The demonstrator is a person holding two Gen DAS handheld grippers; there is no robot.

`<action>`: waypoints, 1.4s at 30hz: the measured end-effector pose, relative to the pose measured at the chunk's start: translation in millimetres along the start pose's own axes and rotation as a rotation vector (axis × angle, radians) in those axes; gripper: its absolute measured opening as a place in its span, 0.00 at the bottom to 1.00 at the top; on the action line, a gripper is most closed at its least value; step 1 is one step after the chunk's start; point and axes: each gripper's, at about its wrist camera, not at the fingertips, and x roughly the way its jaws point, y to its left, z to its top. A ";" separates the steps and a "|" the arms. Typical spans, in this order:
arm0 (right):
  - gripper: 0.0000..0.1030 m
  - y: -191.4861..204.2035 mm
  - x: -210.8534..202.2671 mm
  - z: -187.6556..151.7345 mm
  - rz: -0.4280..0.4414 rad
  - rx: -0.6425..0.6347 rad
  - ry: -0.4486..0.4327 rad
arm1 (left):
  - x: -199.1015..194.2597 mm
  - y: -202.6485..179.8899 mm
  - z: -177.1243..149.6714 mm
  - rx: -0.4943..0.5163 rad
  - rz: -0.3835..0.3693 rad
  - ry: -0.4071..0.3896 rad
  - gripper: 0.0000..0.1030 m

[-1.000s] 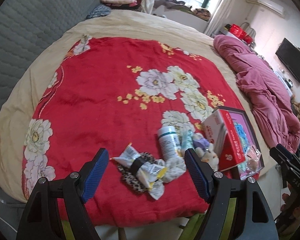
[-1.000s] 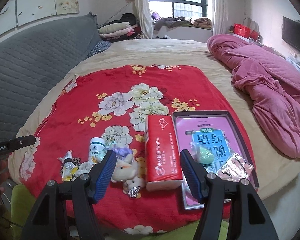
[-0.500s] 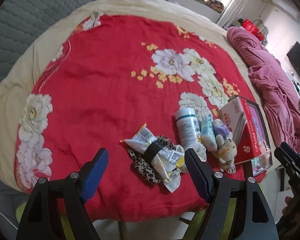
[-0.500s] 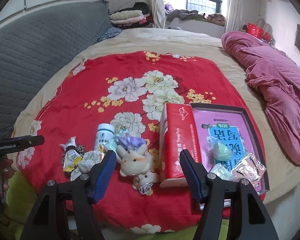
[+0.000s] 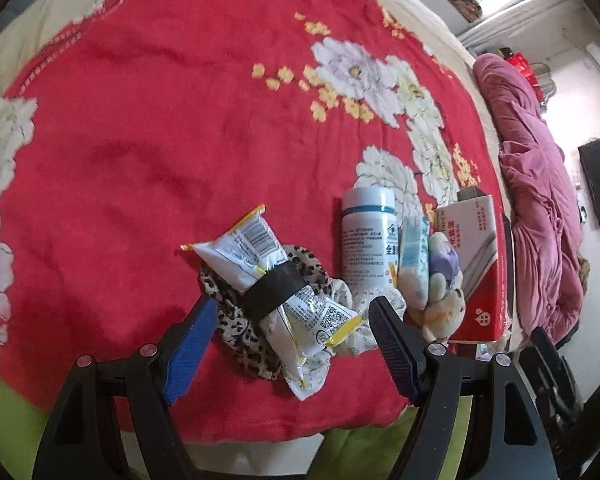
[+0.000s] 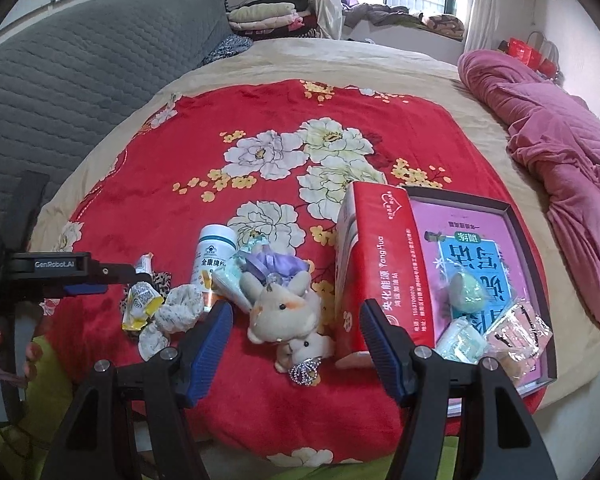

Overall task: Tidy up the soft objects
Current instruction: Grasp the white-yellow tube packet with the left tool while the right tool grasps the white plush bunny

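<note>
A white and yellow snack packet (image 5: 276,280) with a black band lies on a leopard-print scrunchie (image 5: 236,316) near the front edge of the red floral blanket (image 5: 180,120). My left gripper (image 5: 288,328) is open and empty, its blue fingers on either side of the packet's near end. A plush bunny (image 6: 284,308) in a purple dress lies between a white bottle (image 6: 214,258) and a red tissue box (image 6: 376,272). My right gripper (image 6: 296,336) is open and empty, just in front of the bunny. The left gripper also shows in the right wrist view (image 6: 84,280).
A dark tray (image 6: 536,280) with a pink book, a green sponge (image 6: 468,292) and small packets lies right of the tissue box. A white scrunchie (image 6: 180,312) lies by the bottle. A pink quilt (image 6: 560,128) is heaped at the right. A grey headboard (image 6: 80,80) stands at the left.
Both grippers have moved forward and down toward the bed. The left one has closed in on the snack packet, the right one on the plush bunny. Nothing has been taken hold of.
</note>
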 end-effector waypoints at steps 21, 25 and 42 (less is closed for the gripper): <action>0.63 47.8 91.0 -7.4 -0.164 -0.276 0.180 | 36.8 6.5 21.0 -0.070 -0.028 0.076 0.62; 0.63 51.7 108.4 -8.3 -0.155 -0.298 0.215 | 45.5 7.3 23.4 -0.074 -0.014 0.090 0.62; 0.51 13.0 78.4 3.0 0.070 -0.054 0.165 | 37.2 4.6 32.9 -0.073 -0.055 0.041 0.45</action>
